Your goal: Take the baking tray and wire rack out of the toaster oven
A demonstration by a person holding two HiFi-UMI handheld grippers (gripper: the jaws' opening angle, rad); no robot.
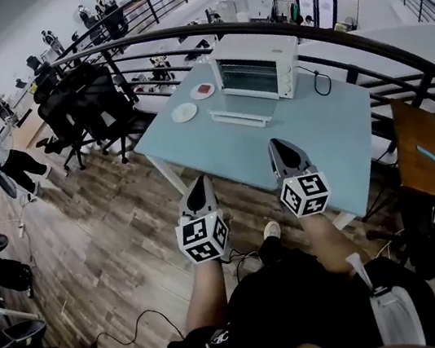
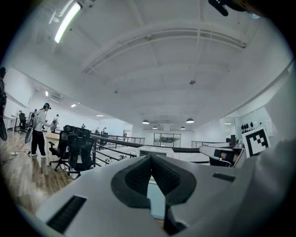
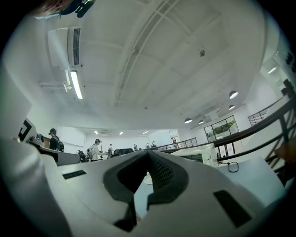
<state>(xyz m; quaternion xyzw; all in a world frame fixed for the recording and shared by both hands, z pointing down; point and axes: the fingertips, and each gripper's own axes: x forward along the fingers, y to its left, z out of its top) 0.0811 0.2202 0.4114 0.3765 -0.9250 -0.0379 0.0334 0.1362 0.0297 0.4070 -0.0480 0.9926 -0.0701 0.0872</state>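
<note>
Toaster oven [image 1: 256,66] sat on the tabletop's [image 1: 230,149] far side, door [image 1: 239,116] dropped open, tray and rack presumably inside but indistinct. Left gripper [image 1: 200,185] and right gripper [image 1: 280,147] hovered shut and empty at the near edge, seemingly poised to reach in.

Oven [image 1: 256,66]: white casing. Bench [image 1: 226,149]: pale blue top, white legs. Plates: one plain white [image 1: 184,112], one white with a red patch [image 1: 203,90]. Left gripper [image 1: 201,181] and right gripper [image 1: 277,144]: grey shells; black, finely ribbed pads [image 2: 138,177] line the jaws; marker cubes [image 1: 203,238] show black-and-white square patterns. Floor [image 1: 103,229]: brown wood planks. Chairs [image 1: 87,108]: black. Railing [image 1: 161,32]: black. Side table [image 1: 430,137]: brown
</note>
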